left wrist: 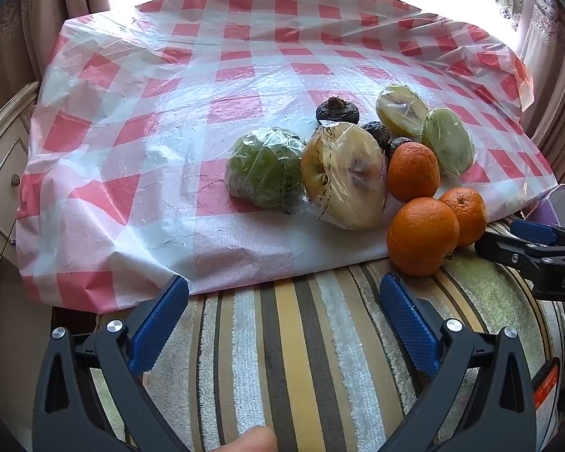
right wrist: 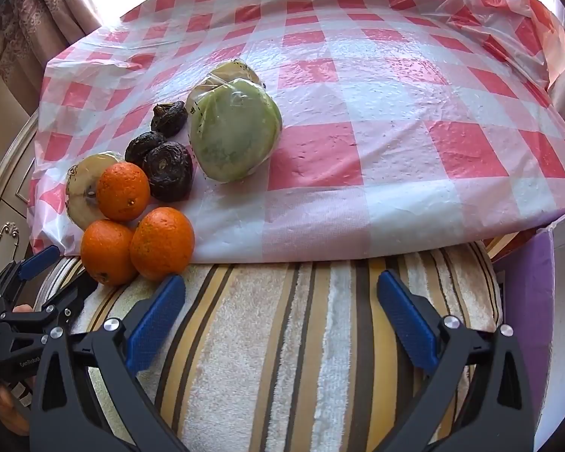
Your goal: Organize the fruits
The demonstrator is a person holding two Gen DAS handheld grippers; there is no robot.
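Three oranges (left wrist: pixel 422 235) (right wrist: pixel 161 243) lie at the near edge of a red-and-white checked plastic cloth (left wrist: pixel 222 75) (right wrist: pixel 376 86). Behind them sit plastic-wrapped fruits: a green one (left wrist: pixel 265 167), a yellow one (left wrist: pixel 344 175), and two more (left wrist: pixel 448 147) further back; the right wrist view shows a wrapped green fruit (right wrist: pixel 235 132). Three dark wrinkled fruits (left wrist: pixel 337 109) (right wrist: pixel 167 175) lie among them. My left gripper (left wrist: pixel 282 301) stands open over the striped towel, short of the fruits. My right gripper (right wrist: pixel 280 301) is open too, empty, right of the oranges.
A striped towel (left wrist: pixel 301 358) (right wrist: pixel 282 339) covers the near surface. A white cabinet with drawers (left wrist: pixel 0 173) stands at the left, curtains (left wrist: pixel 538 11) hang behind. A purple box (right wrist: pixel 527 301) sits at the right. A fingertip (left wrist: pixel 254 440) shows at the bottom edge.
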